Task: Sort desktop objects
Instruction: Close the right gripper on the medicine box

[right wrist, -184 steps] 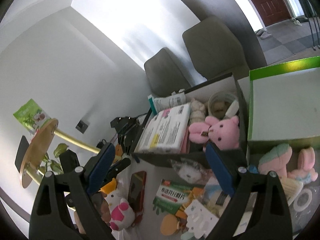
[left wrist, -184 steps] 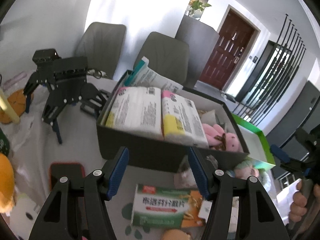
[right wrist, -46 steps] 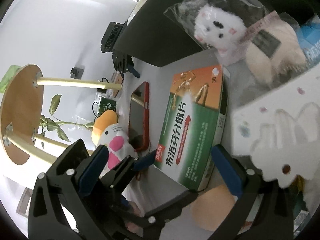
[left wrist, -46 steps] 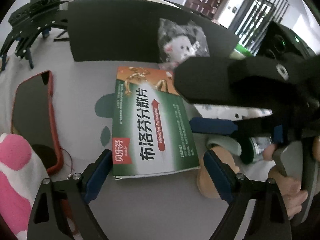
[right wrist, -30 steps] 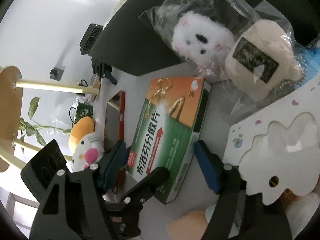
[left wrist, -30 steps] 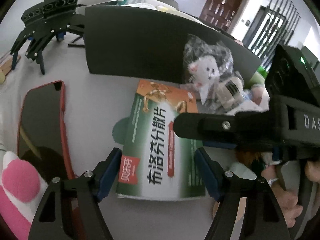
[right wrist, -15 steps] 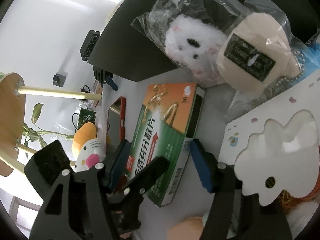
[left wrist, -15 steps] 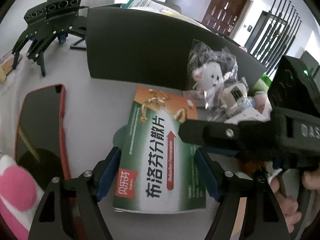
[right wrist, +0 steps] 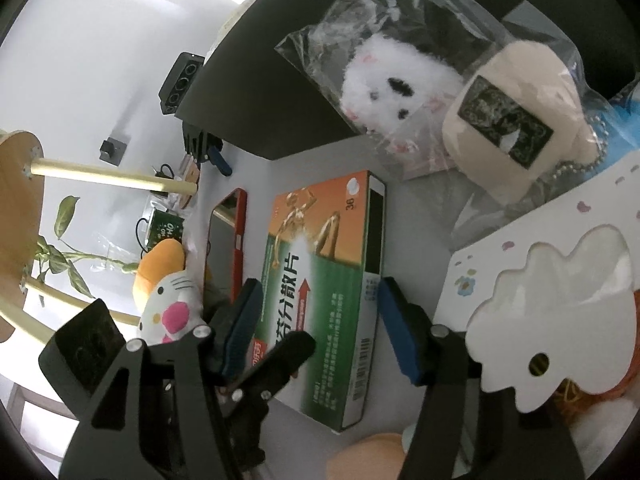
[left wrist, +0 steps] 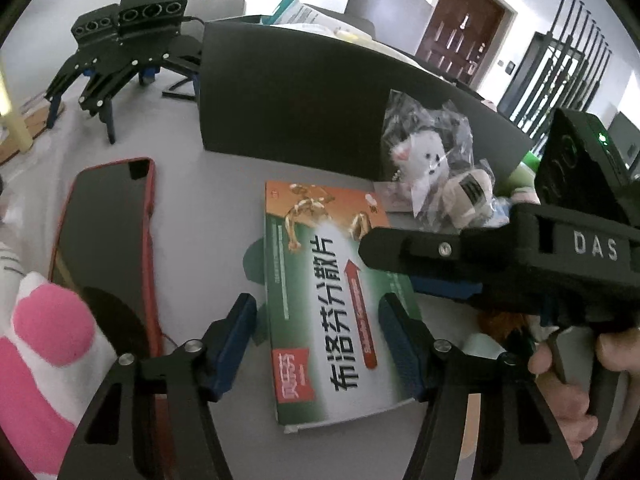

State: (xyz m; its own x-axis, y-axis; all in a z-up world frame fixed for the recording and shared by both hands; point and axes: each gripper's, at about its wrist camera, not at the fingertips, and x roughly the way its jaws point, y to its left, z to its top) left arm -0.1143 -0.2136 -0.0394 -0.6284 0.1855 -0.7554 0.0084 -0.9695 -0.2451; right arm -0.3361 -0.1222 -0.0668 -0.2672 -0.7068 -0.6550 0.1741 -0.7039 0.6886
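A green and orange medicine box (left wrist: pixel 336 304) lies flat on the grey table, just in front of the black storage box (left wrist: pixel 300 112). My left gripper (left wrist: pixel 316 308) straddles the box's near end. Its jaws are closing; the left pad (left wrist: pixel 240 320) still stands a little off the box's edge. My right gripper (right wrist: pixel 320 292) reaches in from the other side, and its blue pads (right wrist: pixel 394 332) press on the long sides of the medicine box (right wrist: pixel 320 280). In the left wrist view the right gripper (left wrist: pixel 388 262) crosses over the box from the right.
A phone in a red case (left wrist: pixel 108 248) lies left of the box. Bagged plush toys (right wrist: pixel 400 68) lean on the black box. A pink and white plush (left wrist: pixel 40 352) is at the near left, a white cut-out card (right wrist: pixel 520 280) right. A black legged robot toy (left wrist: pixel 120 40) stands behind.
My left gripper has come down and forward over the medicine box and its jaws have narrowed. The right gripper's jaws narrowed onto the box and the hand has kept still.
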